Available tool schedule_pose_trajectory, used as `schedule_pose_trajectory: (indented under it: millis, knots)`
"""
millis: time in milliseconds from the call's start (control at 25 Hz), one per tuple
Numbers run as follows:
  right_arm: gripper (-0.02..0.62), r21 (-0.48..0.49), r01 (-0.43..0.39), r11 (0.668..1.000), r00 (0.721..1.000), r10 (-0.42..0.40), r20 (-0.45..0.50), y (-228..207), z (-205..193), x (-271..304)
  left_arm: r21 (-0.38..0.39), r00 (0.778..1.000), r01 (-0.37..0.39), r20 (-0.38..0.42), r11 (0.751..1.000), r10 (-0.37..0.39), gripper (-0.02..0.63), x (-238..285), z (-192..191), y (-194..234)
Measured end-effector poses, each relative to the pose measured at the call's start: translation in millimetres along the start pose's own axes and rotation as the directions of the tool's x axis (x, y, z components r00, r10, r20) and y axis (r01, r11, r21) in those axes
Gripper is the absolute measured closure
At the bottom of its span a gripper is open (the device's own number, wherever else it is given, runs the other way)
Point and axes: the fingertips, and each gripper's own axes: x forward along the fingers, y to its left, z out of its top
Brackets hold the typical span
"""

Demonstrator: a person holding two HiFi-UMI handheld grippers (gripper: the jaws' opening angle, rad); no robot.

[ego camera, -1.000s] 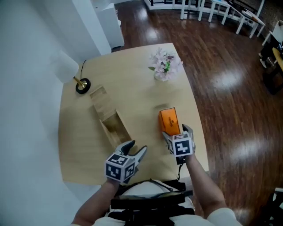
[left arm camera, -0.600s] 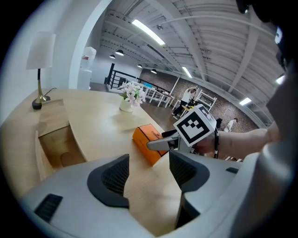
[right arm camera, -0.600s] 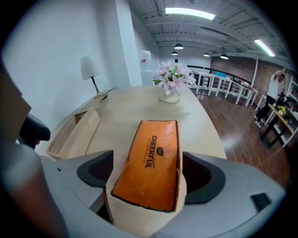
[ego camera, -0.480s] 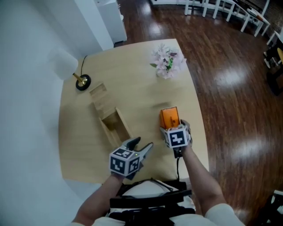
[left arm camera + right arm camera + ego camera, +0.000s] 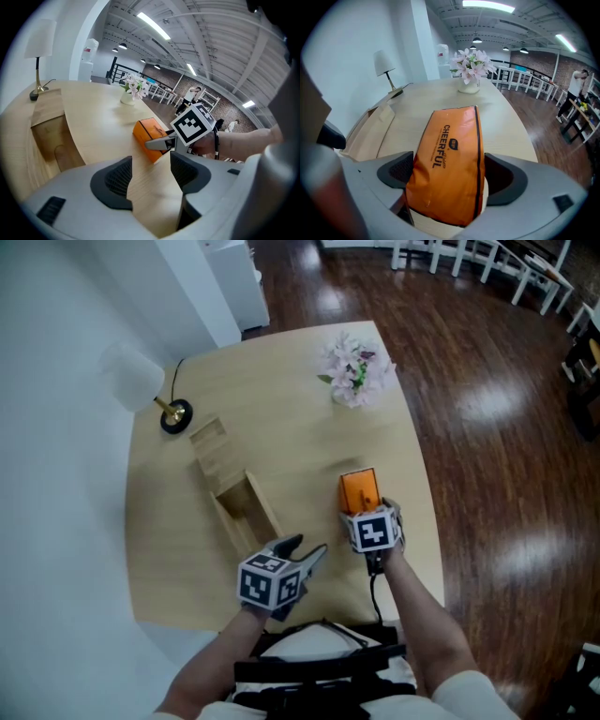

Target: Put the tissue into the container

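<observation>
The right gripper (image 5: 449, 179), its jaws just opened wide, straddles the orange tissue pack (image 5: 359, 489) at lower right of centre, not yet pinching. Sink lower and centre it before closing. The left gripper (image 5: 150, 174), also just spread, is empty beside the wooden container (image 5: 246, 508).

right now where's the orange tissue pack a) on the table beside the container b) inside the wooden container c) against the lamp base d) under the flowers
A: the orange tissue pack lies on the table, right of the open wooden container, not in it.
</observation>
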Motion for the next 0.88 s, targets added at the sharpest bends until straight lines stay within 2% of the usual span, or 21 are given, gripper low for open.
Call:
schedule_pose_trajectory:
  millis: [200,440,520,680,880]
  knots:
    - [0.124,0.028,-0.029,0.999,1.0,0.029,-0.01,1,-6,3,-0.018,1.0,-0.006,-0.011,1.0,0.005,0.348,-1,-7,1]
    - [0.124,-0.041,0.003,0.999,0.999,-0.001,0.048,1,9,-10,-0.02,1.0,-0.003,-0.013,1.0,0.003,0.348,-3,-11,1]
    - [0.124,-0.061,0.015,0.998,0.999,-0.012,0.042,1,8,-11,-0.021,1.0,-0.001,-0.012,1.0,0.001,0.348,-3,-12,0]
    - [0.124,-0.048,0.021,0.999,1.0,-0.02,0.01,2,-1,-6,-0.02,1.0,0.003,-0.009,1.0,-0.003,0.348,-3,-13,-3]
    - [0.13,-0.042,0.021,0.999,1.0,-0.02,0.022,1,0,-5,-0.035,1.0,0.007,-0.003,0.999,-0.007,0.348,-4,-15,-3]
